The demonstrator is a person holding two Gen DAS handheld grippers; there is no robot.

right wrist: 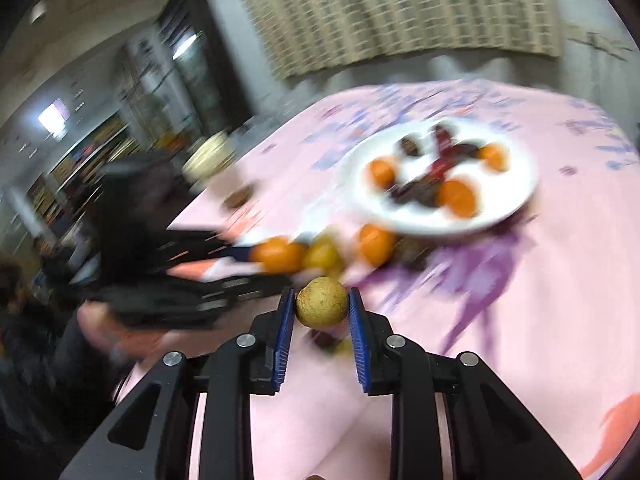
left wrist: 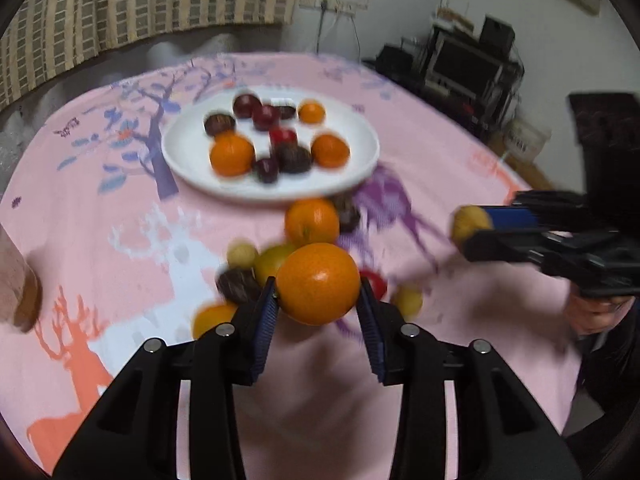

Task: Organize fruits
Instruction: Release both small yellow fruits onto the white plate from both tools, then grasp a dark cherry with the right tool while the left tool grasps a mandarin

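Observation:
My left gripper (left wrist: 318,292) is shut on an orange (left wrist: 318,283), held above a loose pile of fruit (left wrist: 276,264) on the pink tablecloth. My right gripper (right wrist: 322,302) is shut on a small yellow-brown fruit (right wrist: 322,302); it also shows at the right in the left wrist view (left wrist: 470,222). A white plate (left wrist: 188,140) farther back holds oranges, red fruits and dark brown fruits. The plate (right wrist: 516,188) also shows in the right wrist view, with the left gripper and its orange (right wrist: 278,256) at the left.
Another orange (left wrist: 312,222) and a dark fruit (left wrist: 348,212) lie just in front of the plate. The round table (left wrist: 100,240) has a pink printed cloth. A dark shelf unit (left wrist: 460,60) stands behind at the right. A jar (right wrist: 208,158) stands near the table's edge.

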